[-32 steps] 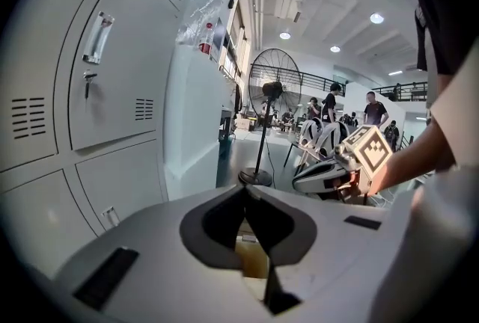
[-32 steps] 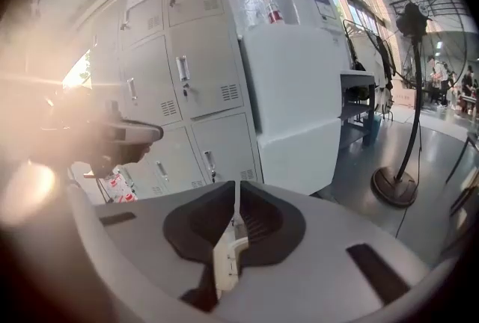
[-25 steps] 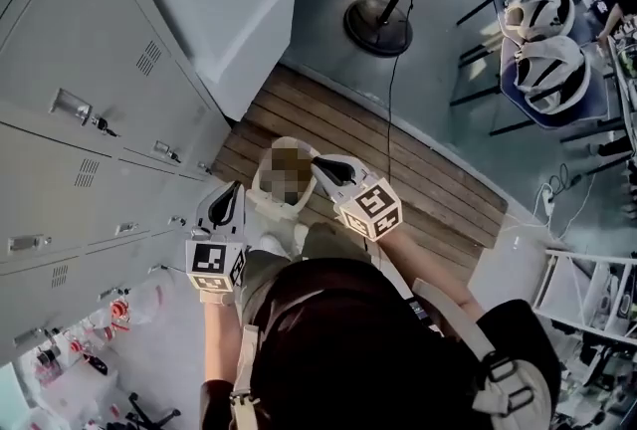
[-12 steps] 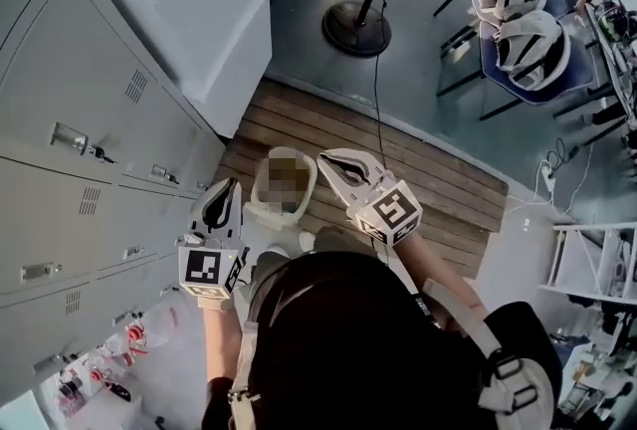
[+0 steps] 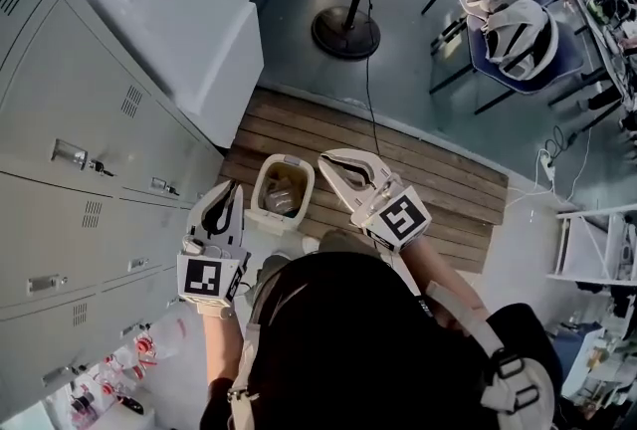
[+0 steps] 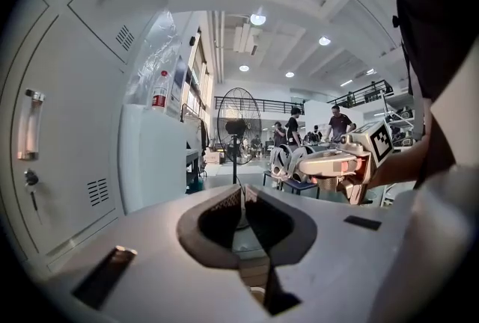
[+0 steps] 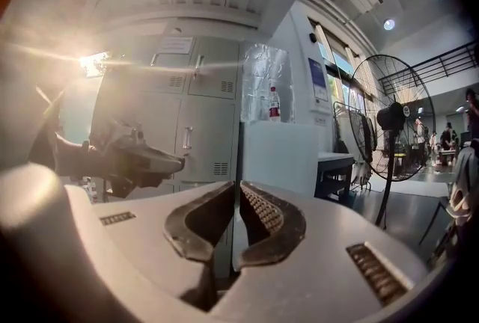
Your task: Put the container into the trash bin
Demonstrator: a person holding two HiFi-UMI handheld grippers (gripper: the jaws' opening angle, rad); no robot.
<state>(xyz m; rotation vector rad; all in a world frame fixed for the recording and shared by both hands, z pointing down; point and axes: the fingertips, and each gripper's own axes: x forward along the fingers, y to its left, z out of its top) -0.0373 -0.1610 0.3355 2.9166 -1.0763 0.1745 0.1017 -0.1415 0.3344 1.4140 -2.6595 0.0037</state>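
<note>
A small beige trash bin [image 5: 261, 210] stands on the wooden decking, just in front of the person. Inside it lies a pale, crumpled container [image 5: 282, 199]. My left gripper [image 5: 232, 187] hovers above and to the left of the bin, shut and empty. My right gripper [image 5: 323, 159] hovers above the bin's right side, also shut with nothing in it. In the left gripper view the jaws [image 6: 242, 193] meet at their tips, and the right gripper [image 6: 329, 162] shows beyond them. In the right gripper view the ribbed pads [image 7: 258, 211] close together, with the left gripper [image 7: 142, 157] at the left.
Grey lockers [image 5: 80, 149] line the left side, with a white cabinet [image 5: 189, 10] beside them. A standing fan [image 5: 345, 30] and its cable run over the floor behind the decking [image 5: 428, 179]. White-backed chairs [image 5: 518, 30] stand at the far right.
Both grippers have risen away from the bin, still shut. The view has tilted slightly, and the bin's inside now shows plainly.
</note>
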